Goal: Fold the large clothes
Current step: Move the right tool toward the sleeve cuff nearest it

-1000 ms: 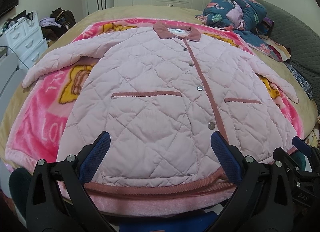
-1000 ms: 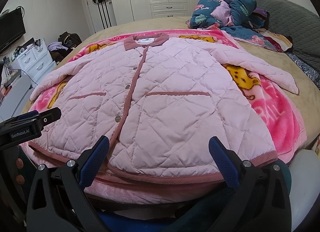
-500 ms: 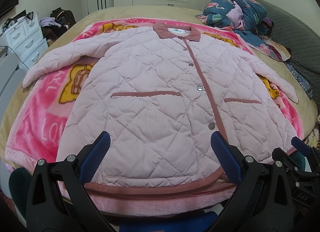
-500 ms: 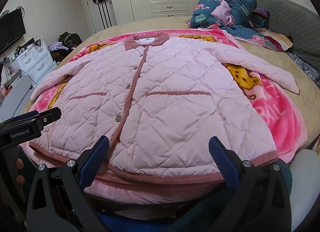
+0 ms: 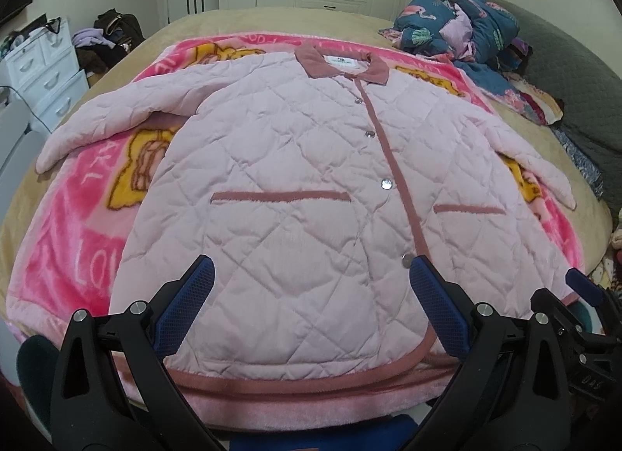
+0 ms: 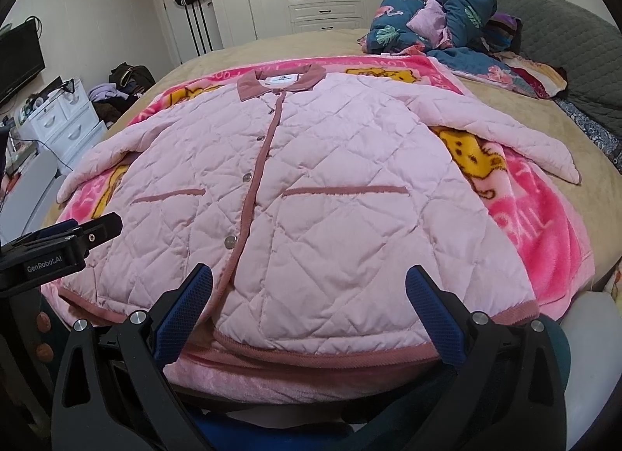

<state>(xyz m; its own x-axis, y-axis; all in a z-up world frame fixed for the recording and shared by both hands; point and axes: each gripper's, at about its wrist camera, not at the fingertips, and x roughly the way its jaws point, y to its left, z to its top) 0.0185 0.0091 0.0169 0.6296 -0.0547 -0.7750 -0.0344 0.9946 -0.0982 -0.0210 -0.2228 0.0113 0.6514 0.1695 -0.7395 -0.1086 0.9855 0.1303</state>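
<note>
Bedroom, tan bed (image 5: 241, 23) with a pink cartoon blanket (image 5: 70, 225) spread on it; white wardrobes upper centre, rumpled blue bedding (image 6: 435, 15) upper right. Pink quilted jacket (image 5: 295, 186) lies flat on the blanket, buttoned, collar at frame top, hem at bottom, both sleeves spread out to the sides. No fold made yet. Left gripper (image 5: 311, 295) and right gripper (image 6: 309, 295) both hover low over the hem edge, jaws spread wide, holding nothing, pointing up the jacket toward the collar. Likely first step: fold a sleeve in over the body. Pinch at the cuff, through both layers, and lay it flat so the puffy quilting doesn't bunch.
</note>
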